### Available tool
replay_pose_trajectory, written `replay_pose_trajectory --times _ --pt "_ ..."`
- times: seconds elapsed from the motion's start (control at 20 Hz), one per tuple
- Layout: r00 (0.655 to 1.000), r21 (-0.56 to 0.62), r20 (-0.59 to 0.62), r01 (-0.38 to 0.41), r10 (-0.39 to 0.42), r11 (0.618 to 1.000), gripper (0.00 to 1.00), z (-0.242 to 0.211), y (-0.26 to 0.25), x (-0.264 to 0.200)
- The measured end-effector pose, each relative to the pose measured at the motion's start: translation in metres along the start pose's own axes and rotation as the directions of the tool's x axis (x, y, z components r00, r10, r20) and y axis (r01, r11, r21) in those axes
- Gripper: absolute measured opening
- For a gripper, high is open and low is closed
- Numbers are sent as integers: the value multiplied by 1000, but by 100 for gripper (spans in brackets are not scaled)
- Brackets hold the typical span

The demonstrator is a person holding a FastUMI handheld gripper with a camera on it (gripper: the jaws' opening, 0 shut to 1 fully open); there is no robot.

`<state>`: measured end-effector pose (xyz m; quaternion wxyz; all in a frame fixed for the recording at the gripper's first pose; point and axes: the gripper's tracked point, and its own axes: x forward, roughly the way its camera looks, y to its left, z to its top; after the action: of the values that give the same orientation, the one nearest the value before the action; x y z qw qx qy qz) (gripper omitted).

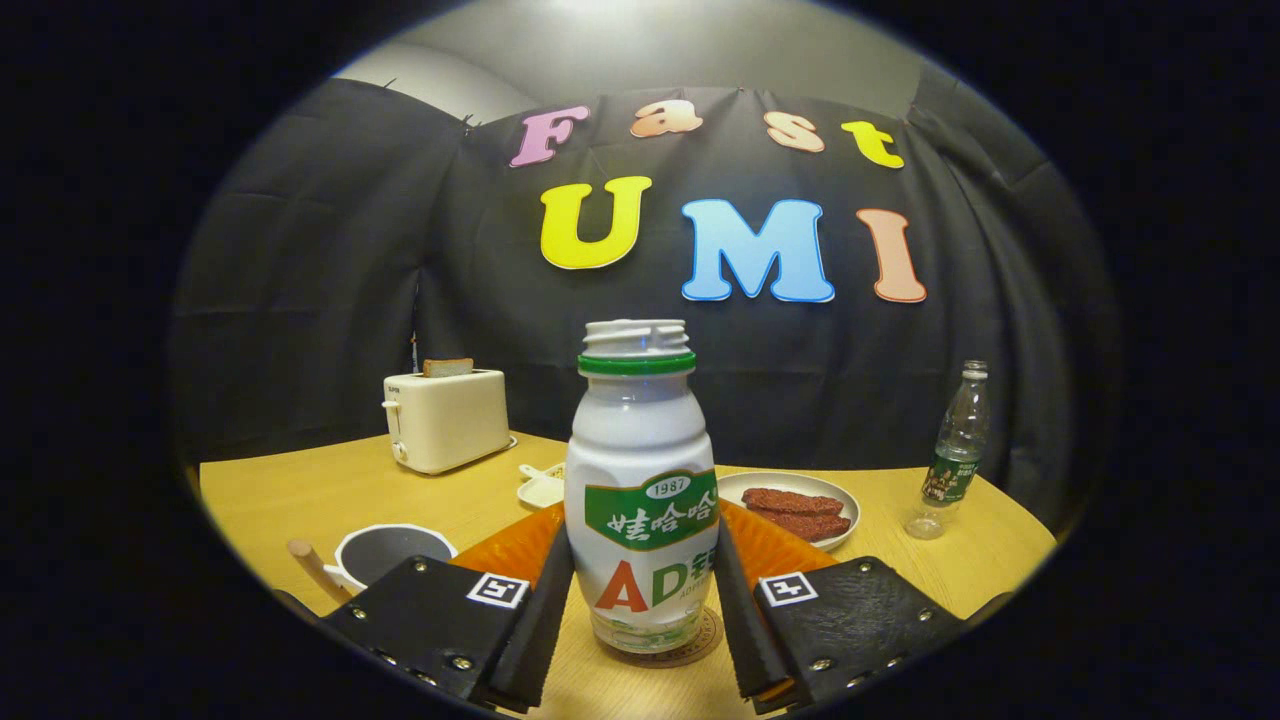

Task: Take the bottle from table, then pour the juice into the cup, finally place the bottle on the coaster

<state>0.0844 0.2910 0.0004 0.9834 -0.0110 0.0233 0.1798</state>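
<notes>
Staged kitchen booth: black cloth wall (300,300) behind wooden counter (300,490) with toaster (445,420), plate of food (795,505), water bottle (955,455)

Bottle (640,490) label reads "1987", Chinese characters, large "AD"

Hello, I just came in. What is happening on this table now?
A handheld gripper has its two fingers on either side of a white drink bottle, which stands uncapped on a round coaster. Whether the fingers press on it is unclear. The cup sits to the left. Beyond are a toaster, a plate of food and a clear bottle.
</notes>
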Motion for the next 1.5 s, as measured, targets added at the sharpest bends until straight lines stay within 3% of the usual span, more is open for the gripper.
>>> replay_pose_trajectory --times 1.25,1.35,1.45,1.5 --pt "999 50 -39 19 -17 999 71 -40 -11 25" --pt "999 30 -49 21 -20 999 77 -41 -10 24" --pt "999 45 -37 11 -9 999 98 -34 -8 21" --pt "1000 48 -24 16 -15 999 98 -27 -9 17"
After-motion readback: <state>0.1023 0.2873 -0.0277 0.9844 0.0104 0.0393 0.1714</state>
